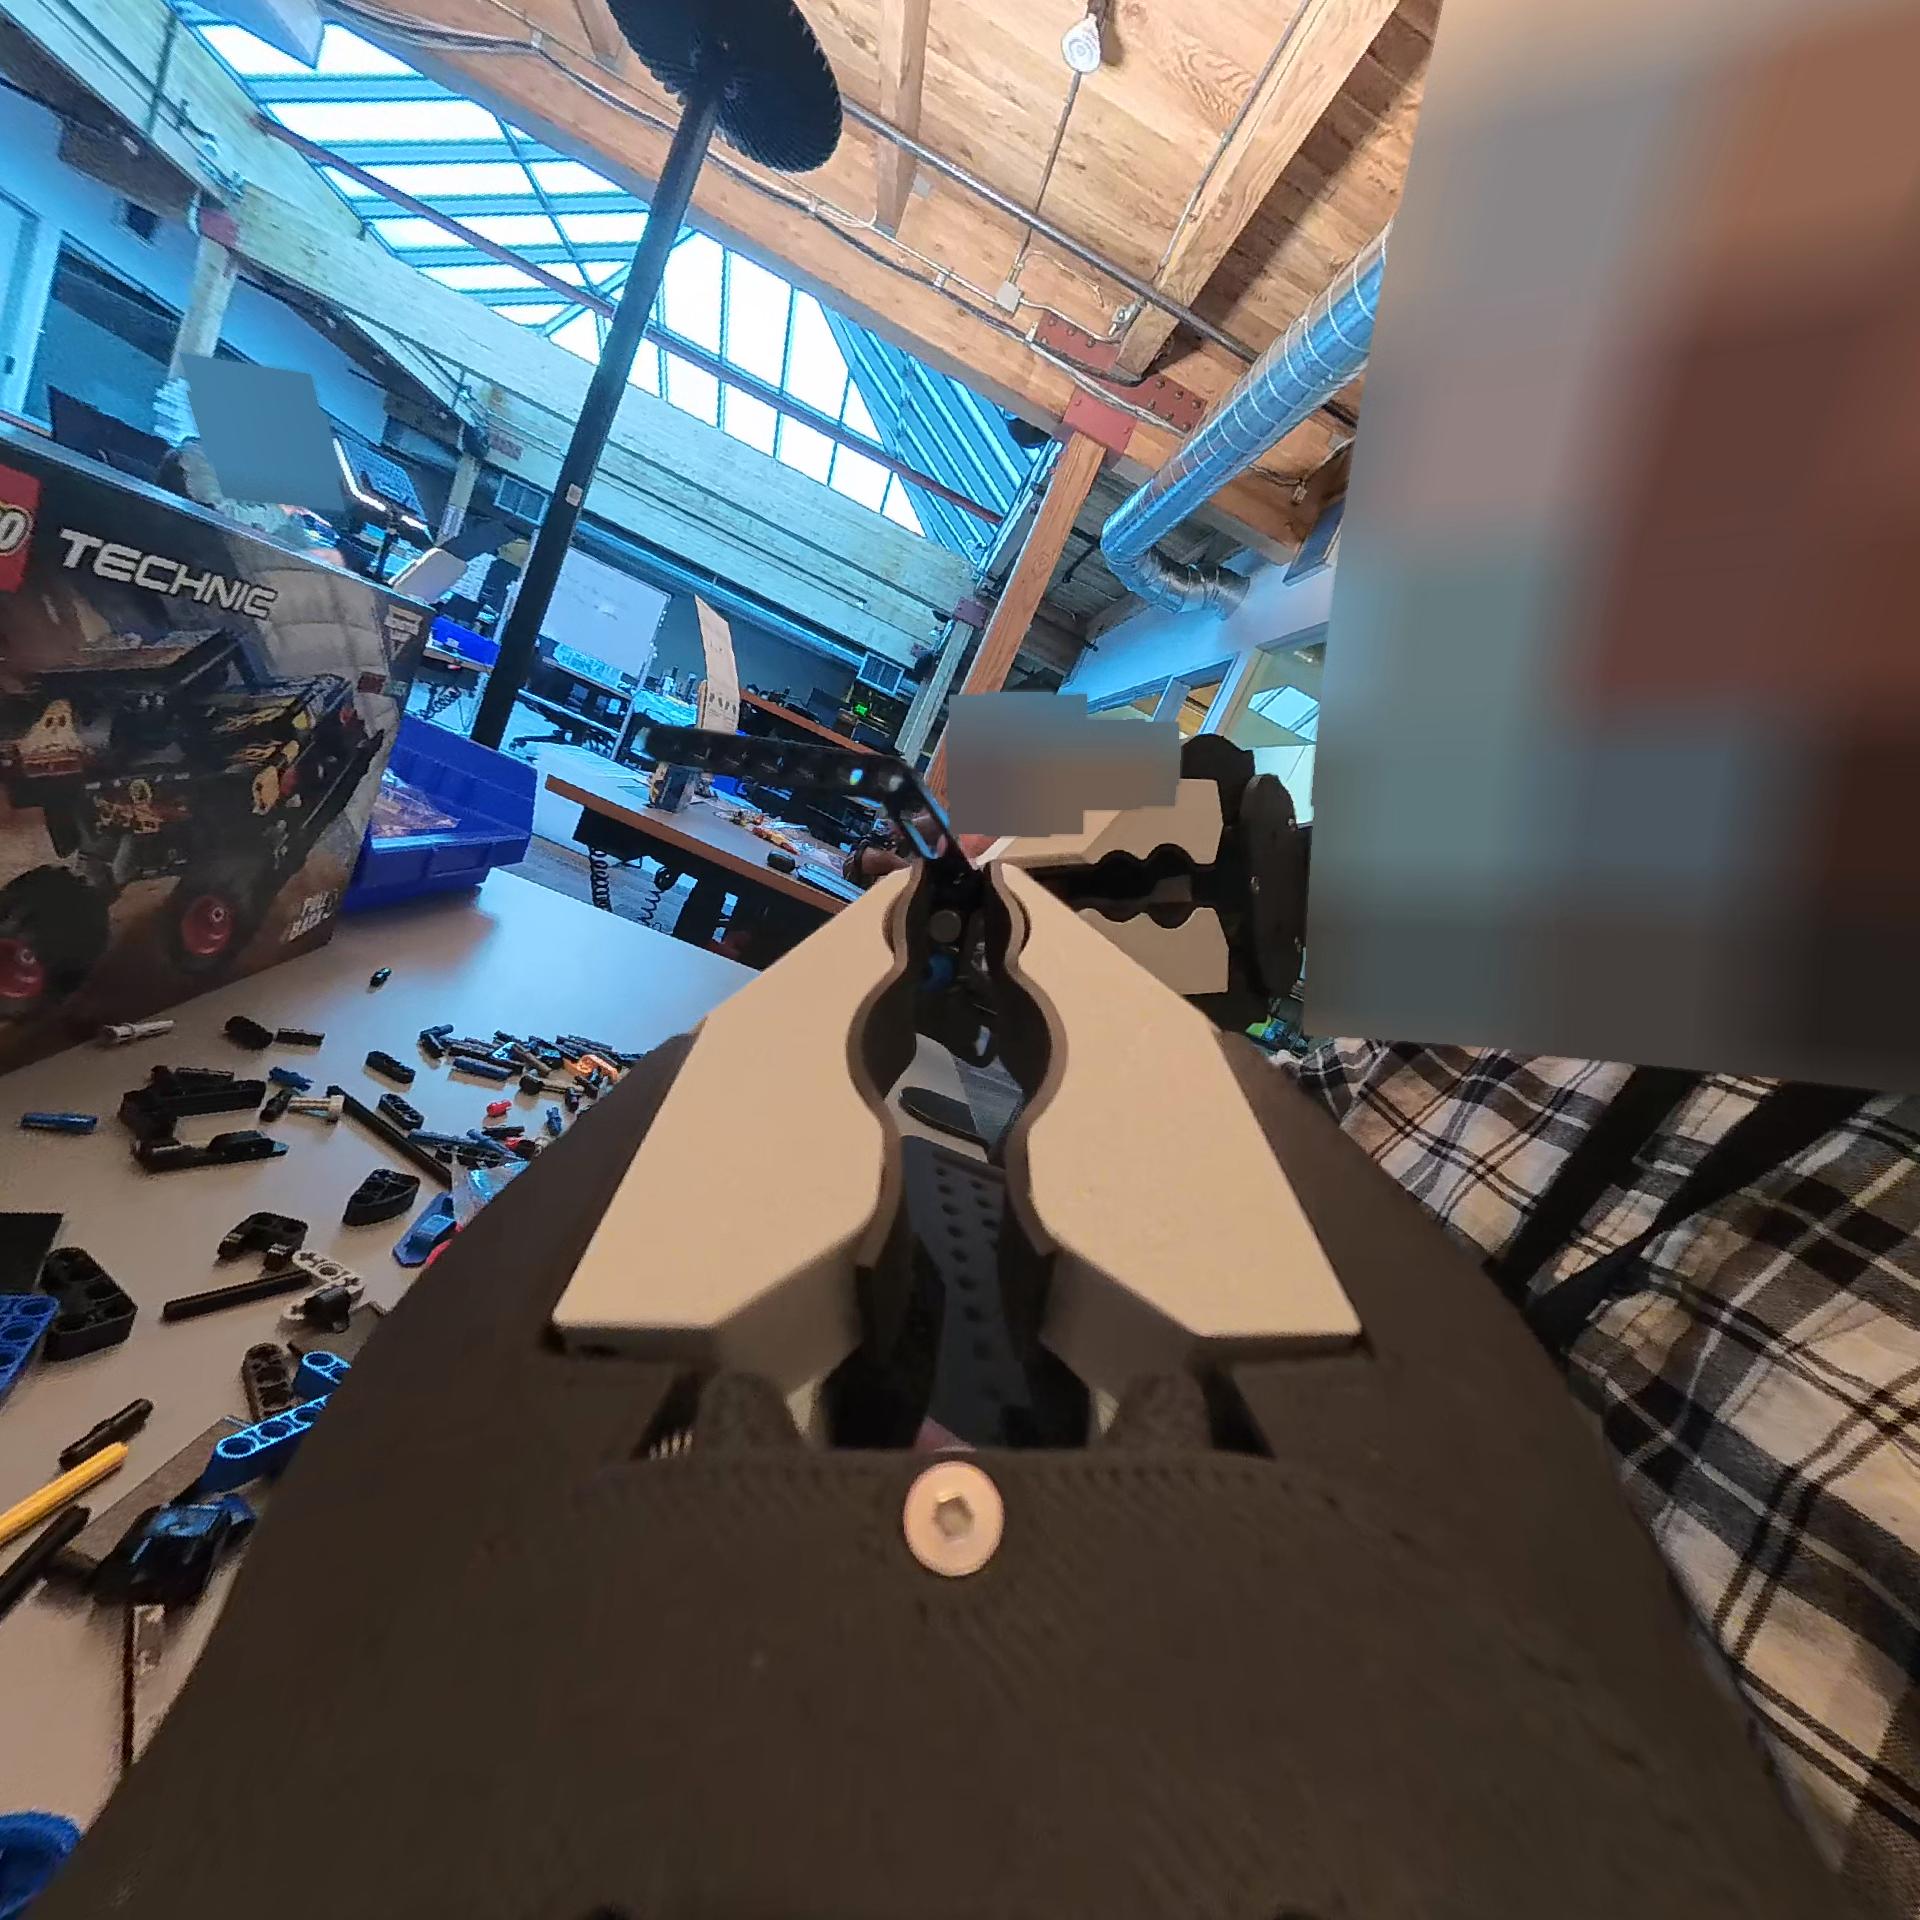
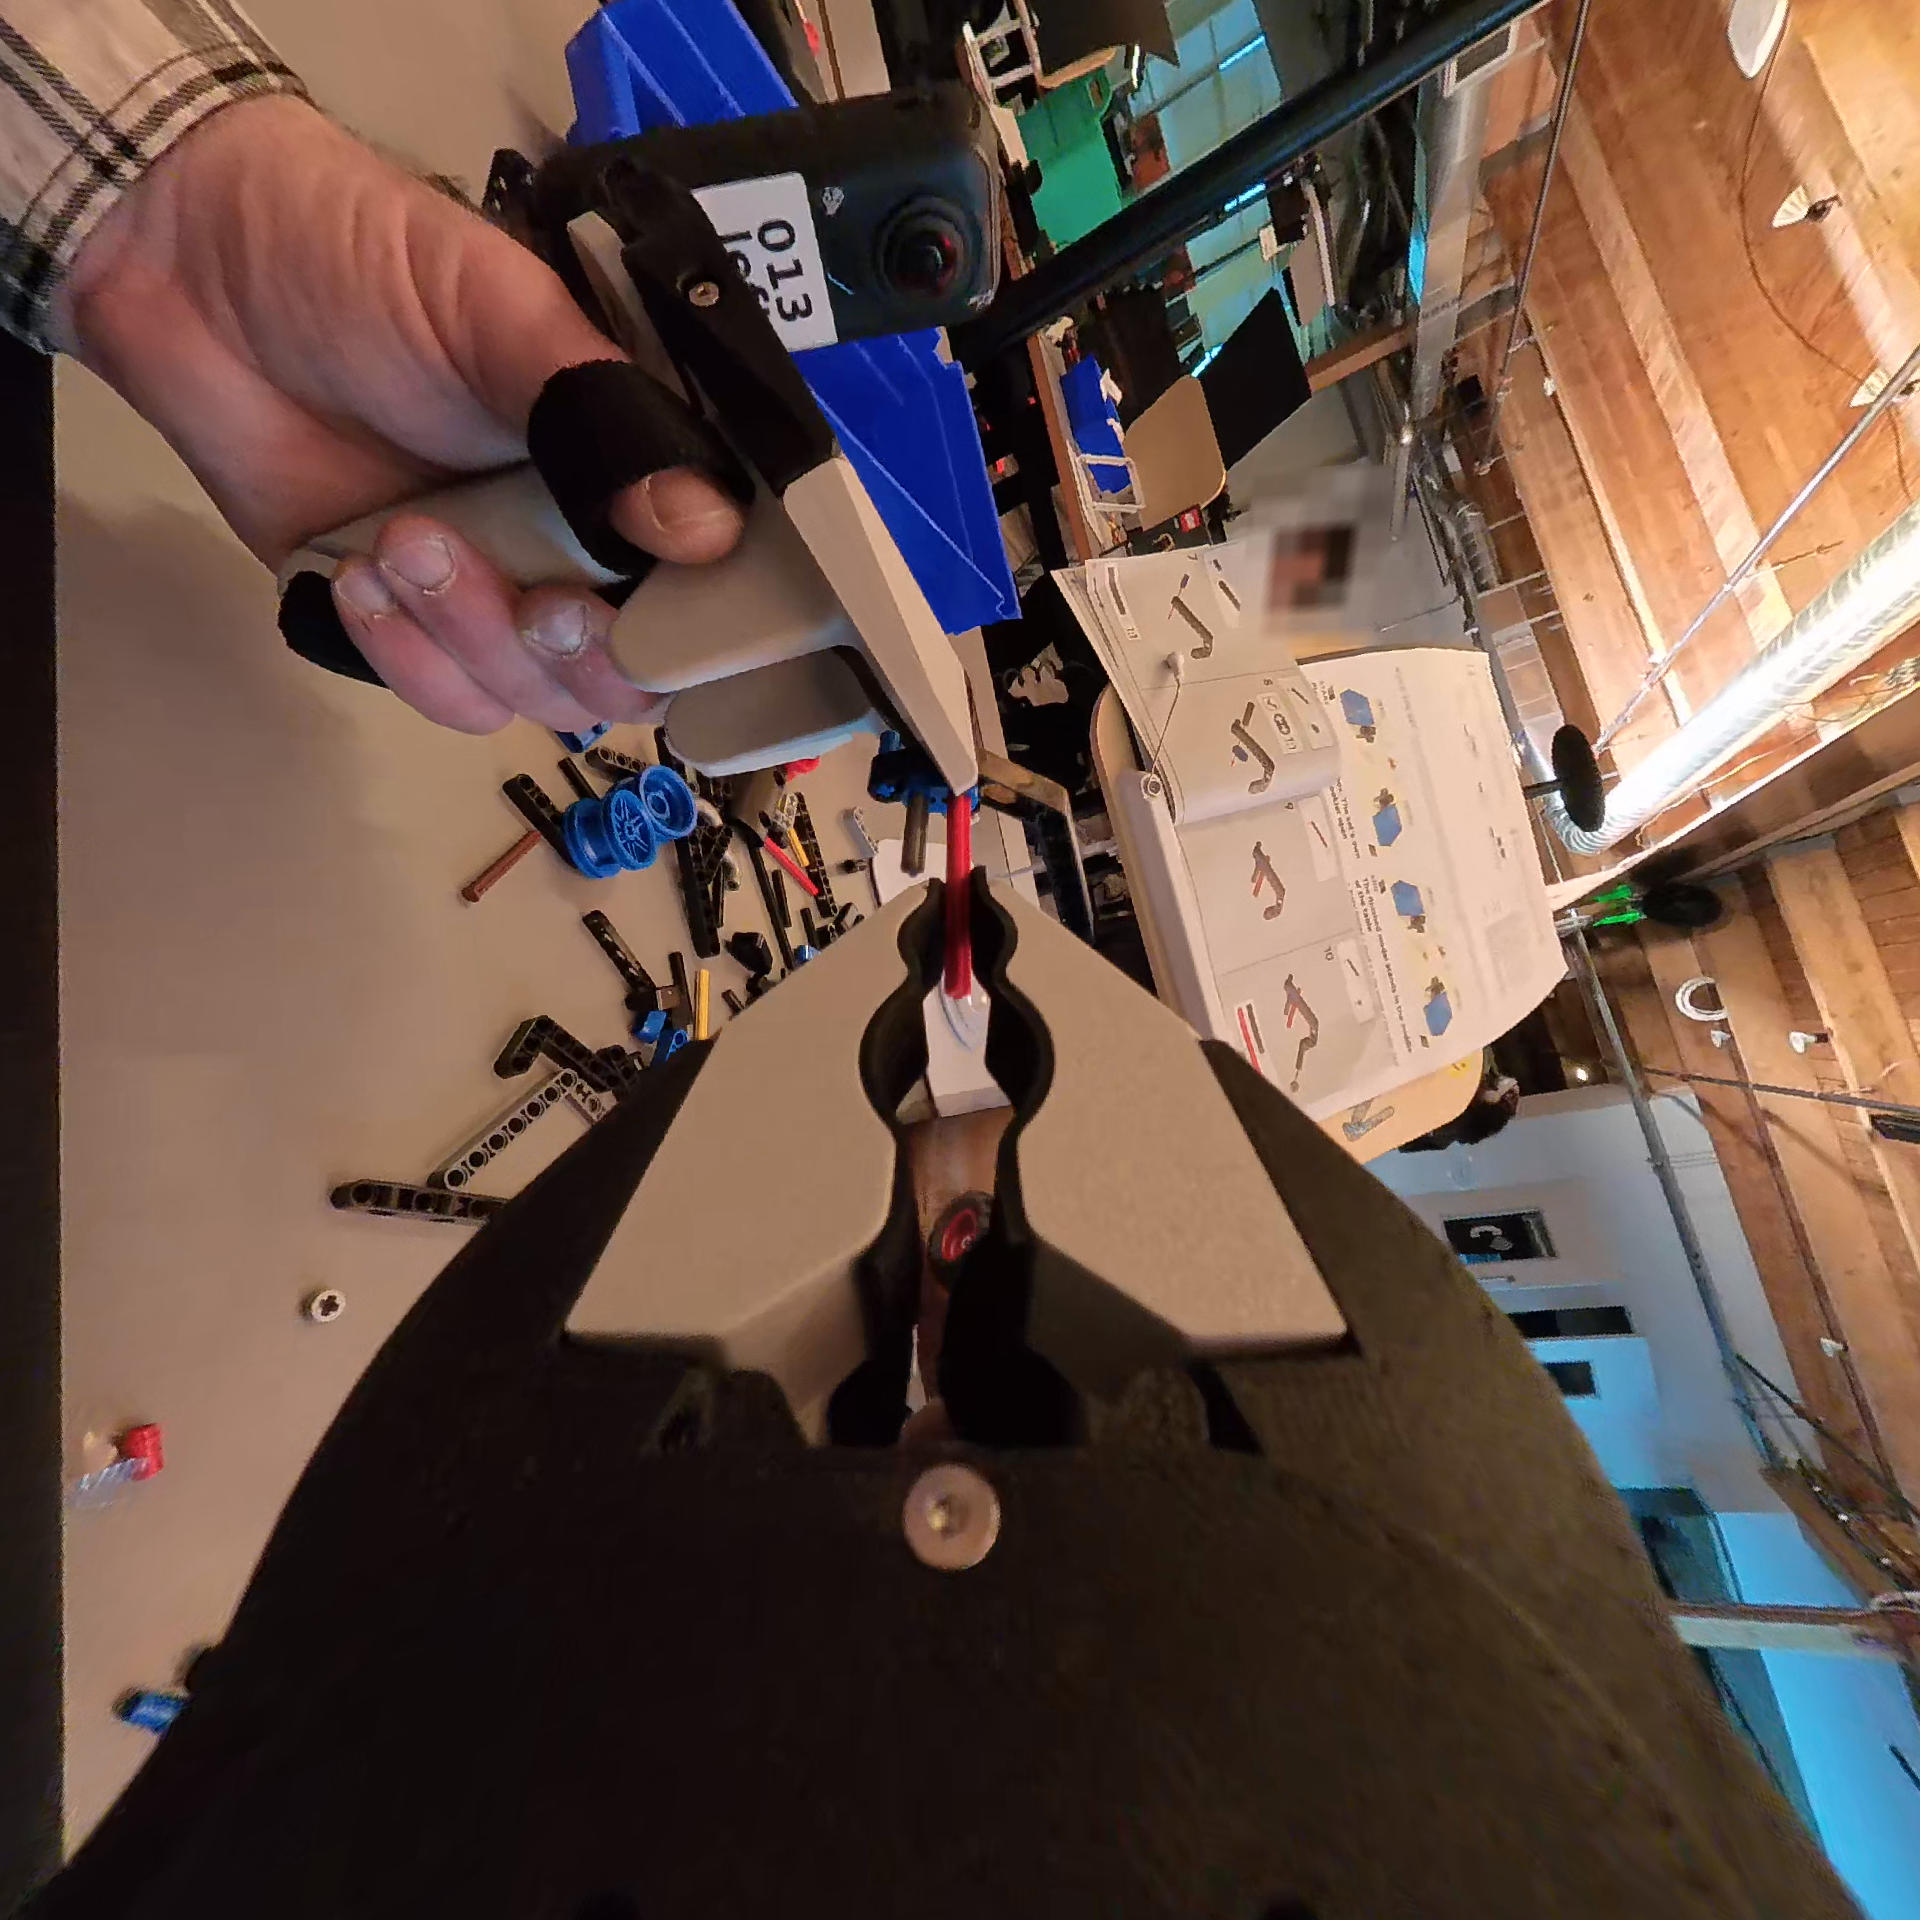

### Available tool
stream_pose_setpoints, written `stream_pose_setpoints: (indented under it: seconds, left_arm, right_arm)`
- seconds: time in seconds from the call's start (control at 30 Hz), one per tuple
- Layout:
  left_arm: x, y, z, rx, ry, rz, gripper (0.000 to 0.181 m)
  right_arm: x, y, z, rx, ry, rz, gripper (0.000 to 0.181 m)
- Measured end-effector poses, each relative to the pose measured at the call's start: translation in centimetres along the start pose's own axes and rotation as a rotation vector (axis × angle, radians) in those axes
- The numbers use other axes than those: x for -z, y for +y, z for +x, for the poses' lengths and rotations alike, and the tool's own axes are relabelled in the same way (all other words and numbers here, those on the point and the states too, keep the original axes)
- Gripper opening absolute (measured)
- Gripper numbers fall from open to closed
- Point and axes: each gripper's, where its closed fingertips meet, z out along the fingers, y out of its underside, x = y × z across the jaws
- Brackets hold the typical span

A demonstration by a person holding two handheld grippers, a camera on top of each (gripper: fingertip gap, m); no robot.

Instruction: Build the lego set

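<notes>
My left gripper [image 1: 951, 883] is shut on a black angled Technic beam [image 1: 790, 753], which sticks up and to the left out of the fingertips. My right gripper [image 2: 961, 896] is shut on a thin red axle [image 2: 958, 873]. The axle points straight at the tips of the left gripper [image 2: 961, 774], which a hand [image 2: 343, 416] holds in the air above the table. The axle's far end reaches those tips; whether it sits in the beam is hidden. In the left wrist view, the right gripper [image 1: 1081, 873] shows just behind the beam.
Several loose black, blue and red Lego pieces [image 1: 312, 1122] lie on the beige table [image 1: 582, 956], including blue wheels [image 2: 623, 821]. The Lego box [image 1: 187, 727] and a blue bin [image 1: 447, 810] stand behind them. An open instruction booklet [image 2: 1351, 883] lies past the grippers. The tips of both grippers are at nearly the same place.
</notes>
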Motion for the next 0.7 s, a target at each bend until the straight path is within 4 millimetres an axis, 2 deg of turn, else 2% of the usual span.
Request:
stream_pose_setpoints:
  seconds: [0.47, 0.7]
  left_arm:
    - [0.02, 0.39, -0.13, -0.003, -0.012, -0.028, 0.008]
    - [-0.08, 0.54, -0.75, -0.027, -0.067, -0.051, 0.008]
  right_arm:
    - [-0.45, 0.13, -0.27, -0.004, -0.010, 0.007, 0.000]
    - [-0.78, 0.67, -0.37, -0.143, -0.040, 0.047, 0.000]
